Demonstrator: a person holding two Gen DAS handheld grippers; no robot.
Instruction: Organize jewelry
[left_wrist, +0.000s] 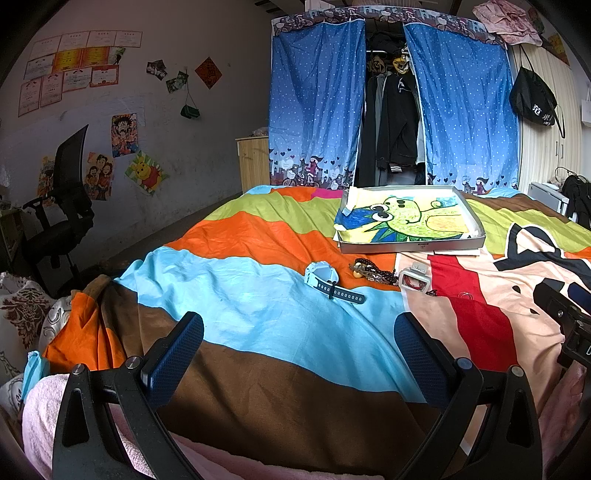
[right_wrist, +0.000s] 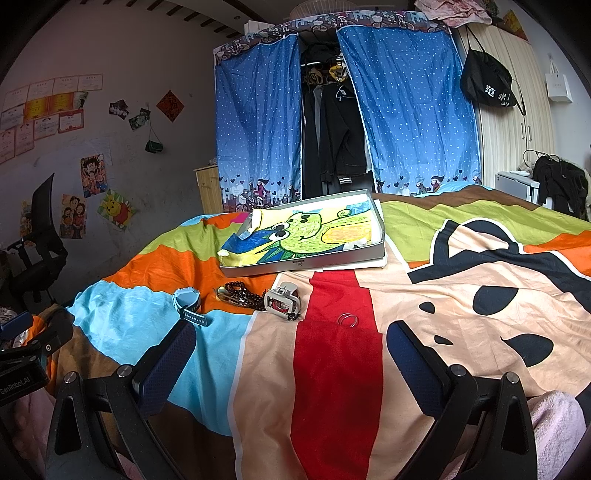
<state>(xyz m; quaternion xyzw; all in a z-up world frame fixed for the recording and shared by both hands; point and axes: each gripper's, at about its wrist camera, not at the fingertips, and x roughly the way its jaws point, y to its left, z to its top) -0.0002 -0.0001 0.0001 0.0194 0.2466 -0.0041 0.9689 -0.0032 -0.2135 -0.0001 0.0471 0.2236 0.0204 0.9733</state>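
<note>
On the striped bedspread lie a light blue watch, a dark bead bracelet, a grey hair claw clip and thin clear rings. Behind them sits a shallow grey box lined with a green cartoon drawing. My left gripper is open and empty, short of the watch. My right gripper is open and empty, just short of the clip and rings.
A blue dotted fabric wardrobe stands beyond the bed. A black office chair is at the left by the poster-covered wall. A pink towel lies at the near edge. The right gripper's body shows at the left view's right edge.
</note>
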